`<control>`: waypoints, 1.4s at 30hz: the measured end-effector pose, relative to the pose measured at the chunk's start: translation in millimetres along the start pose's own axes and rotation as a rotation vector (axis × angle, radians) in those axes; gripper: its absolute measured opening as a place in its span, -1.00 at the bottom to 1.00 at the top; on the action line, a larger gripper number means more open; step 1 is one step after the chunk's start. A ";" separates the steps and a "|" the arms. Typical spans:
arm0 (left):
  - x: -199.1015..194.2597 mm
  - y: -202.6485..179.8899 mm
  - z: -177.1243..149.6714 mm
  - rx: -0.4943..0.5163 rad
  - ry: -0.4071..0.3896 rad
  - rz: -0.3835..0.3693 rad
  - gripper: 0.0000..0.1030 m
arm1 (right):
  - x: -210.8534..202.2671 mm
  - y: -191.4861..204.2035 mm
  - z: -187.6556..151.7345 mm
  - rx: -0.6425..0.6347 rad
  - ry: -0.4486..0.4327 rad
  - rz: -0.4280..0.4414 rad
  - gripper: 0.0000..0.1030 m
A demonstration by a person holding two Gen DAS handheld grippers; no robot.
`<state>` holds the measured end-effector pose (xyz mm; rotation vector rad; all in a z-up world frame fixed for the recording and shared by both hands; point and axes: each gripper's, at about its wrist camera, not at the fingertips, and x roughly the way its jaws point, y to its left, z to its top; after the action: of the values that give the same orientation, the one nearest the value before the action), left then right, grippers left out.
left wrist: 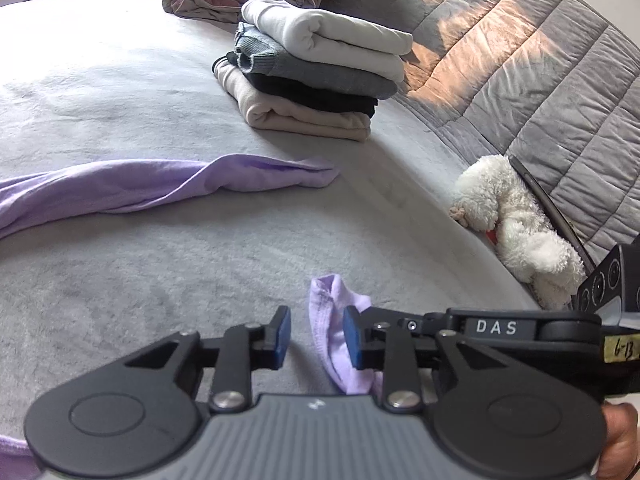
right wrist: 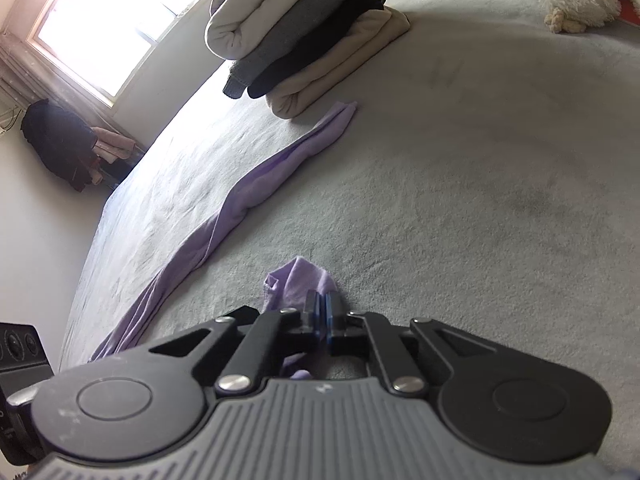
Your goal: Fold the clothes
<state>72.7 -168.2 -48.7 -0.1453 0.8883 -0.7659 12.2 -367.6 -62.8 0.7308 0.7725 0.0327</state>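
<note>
A lilac garment lies on the grey bed cover as a long rumpled strip. One end of it is raised between the blue pads of my left gripper, which stands open around it; the fabric rests near the right pad. In the right wrist view my right gripper is shut on that same lilac end, and the strip trails away to the far left. The right gripper's black body reaches in from the right, beside the left one.
A stack of folded clothes sits at the back of the bed, also seen from the right wrist. A white plush toy lies against a grey quilt on the right. Dark clothing hangs below a bright window.
</note>
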 end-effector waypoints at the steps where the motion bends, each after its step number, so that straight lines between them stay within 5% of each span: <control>1: 1.3 -1.5 0.6 0.007 0.004 0.002 -0.43 | -3.2 0.7 0.1 -0.007 -0.012 -0.005 -0.93; 7: 10.3 -13.8 5.3 0.050 0.020 -0.010 -0.48 | -31.3 5.6 0.6 -0.074 -0.089 -0.045 -0.93; 12: 20.3 -28.2 9.5 0.092 0.033 -0.034 -0.82 | -55.0 -4.0 -2.5 -0.098 -0.114 -0.092 -0.93; 17: 21.6 -35.2 13.2 0.094 0.049 -0.081 -0.79 | -72.1 -21.9 -6.5 -0.075 -0.103 -0.144 -0.93; 32: 19.6 -90.8 -14.6 0.451 0.143 -0.226 -0.22 | -90.2 -49.1 -20.4 -0.074 -0.043 -0.174 -0.93; 36: 33.8 -100.2 -20.7 0.534 0.156 -0.155 -0.25 | -90.5 -51.7 -20.4 -0.063 -0.038 -0.166 -0.93; 42: 53.0 -93.1 -7.0 0.466 0.094 -0.015 -0.36 | -91.8 -54.0 -20.1 -0.054 -0.037 -0.160 -0.93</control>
<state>37.6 -269.6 -48.7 0.2981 0.7759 -0.9795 -80.1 -422.7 -48.3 0.6151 0.7900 -0.1043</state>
